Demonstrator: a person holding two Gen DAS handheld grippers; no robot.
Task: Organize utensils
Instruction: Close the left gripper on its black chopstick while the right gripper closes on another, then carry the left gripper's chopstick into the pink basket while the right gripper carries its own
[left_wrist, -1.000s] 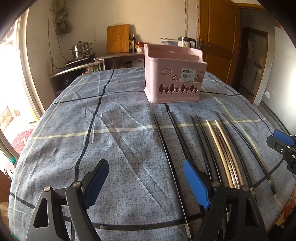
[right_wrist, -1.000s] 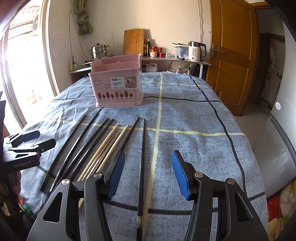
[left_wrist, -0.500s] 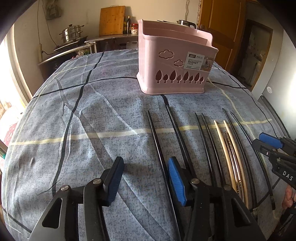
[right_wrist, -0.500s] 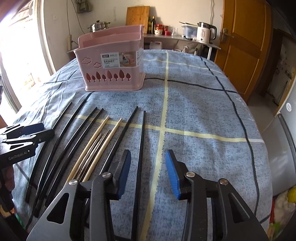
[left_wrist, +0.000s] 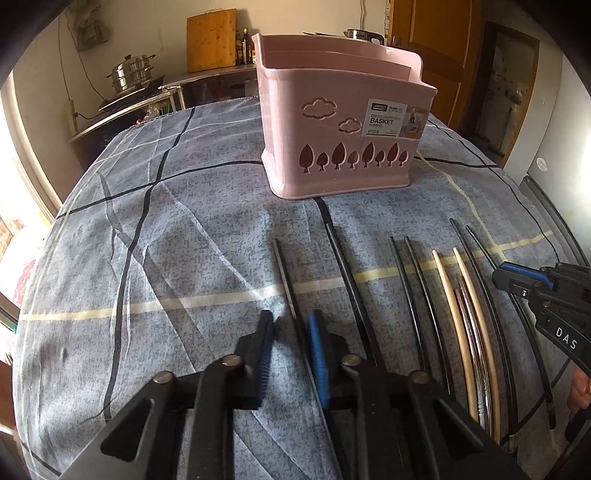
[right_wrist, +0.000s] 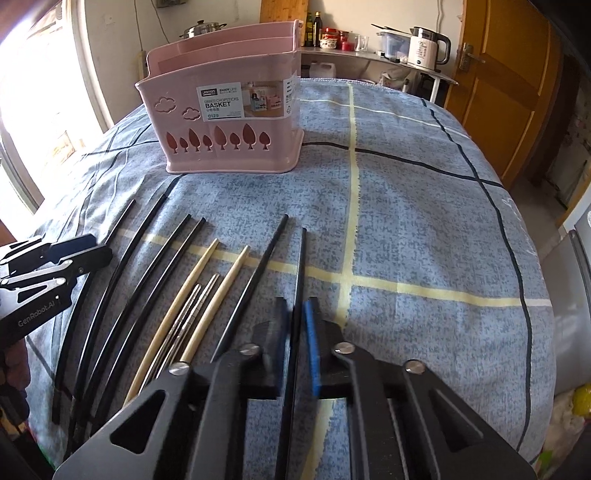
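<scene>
A pink chopstick basket (left_wrist: 332, 122) (right_wrist: 221, 122) stands upright at the far side of the blue checked tablecloth (left_wrist: 184, 240). In front of it lies a row of chopsticks: black, pale wooden (left_wrist: 448, 299) (right_wrist: 184, 291) and metal ones. My left gripper (left_wrist: 291, 325) is closing over the leftmost black chopstick (left_wrist: 282, 266); a gap still shows beside the stick. My right gripper (right_wrist: 295, 314) is closing on the rightmost black chopstick (right_wrist: 302, 258), and its pads touch the stick. Each gripper also shows at the edge of the other's view.
A counter behind the table carries a steamer pot (left_wrist: 133, 74), a cutting board (left_wrist: 210, 37), bottles and a kettle (right_wrist: 424, 48). A wooden door (right_wrist: 506, 92) is at the right. The table's edge drops off close to the right gripper's side.
Both grippers have moved forward and lower over the chopsticks, and the basket looks nearer. Both pairs of jaws went from wide apart to narrow, each around one black chopstick.
</scene>
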